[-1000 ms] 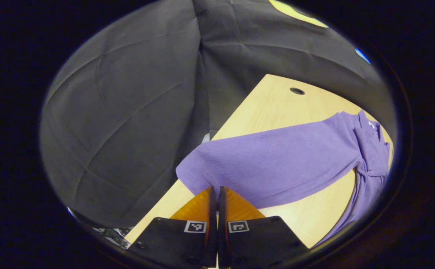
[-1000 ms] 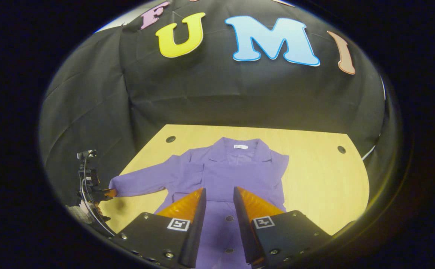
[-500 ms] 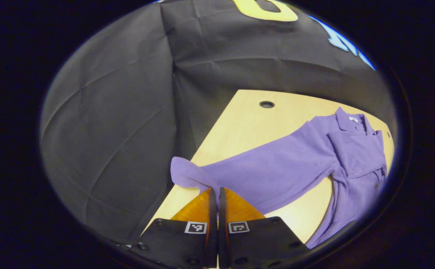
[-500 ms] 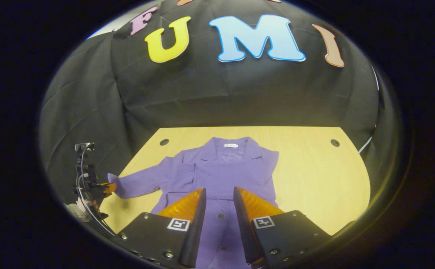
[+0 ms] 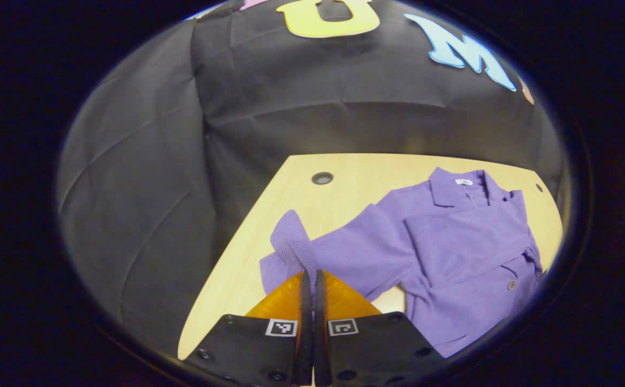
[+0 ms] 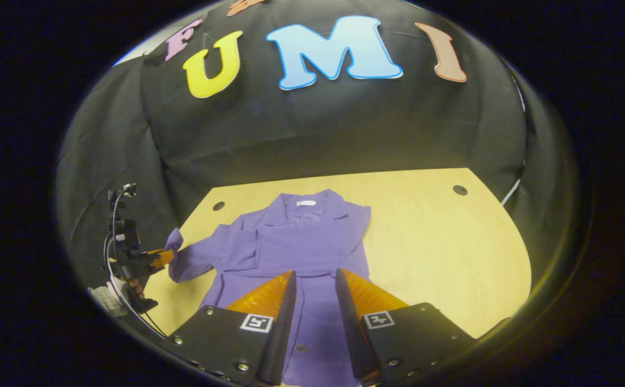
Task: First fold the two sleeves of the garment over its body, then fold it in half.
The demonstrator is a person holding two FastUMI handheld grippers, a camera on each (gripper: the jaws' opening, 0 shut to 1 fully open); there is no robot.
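1. My left gripper (image 5: 309, 277) has its fingers pressed together on the cuff (image 5: 292, 242) of the sleeve (image 5: 344, 250). The cuff stands up from the pinch and is lifted off the tabletop (image 5: 269, 209), near its left edge.

2. The purple garment (image 6: 296, 252) lies face up in the middle of the tabletop, collar toward the far edge, hem toward the near edge under my right gripper (image 6: 315, 285). In the left gripper view the other sleeve looks already laid across the chest (image 5: 462, 242).

3. My right gripper is spread with nothing between its fingers, hovering above the lower front of the garment.

4. The relation I care about: the sleeve's long axis runs from my left gripper toward the garment's shoulder, away from the left edge and toward the centre. The body lies to the right of and beyond the pinch.

5. I judge the step in hand to be folding this second sleeve over the body. The left gripper owns it, being the one at the cuff.

6. The coming move, as I read it, is to carry the cuff along that axis across the shoulder line and lay it on the chest.

7. Risk: the slack near the shoulder may bunch up.
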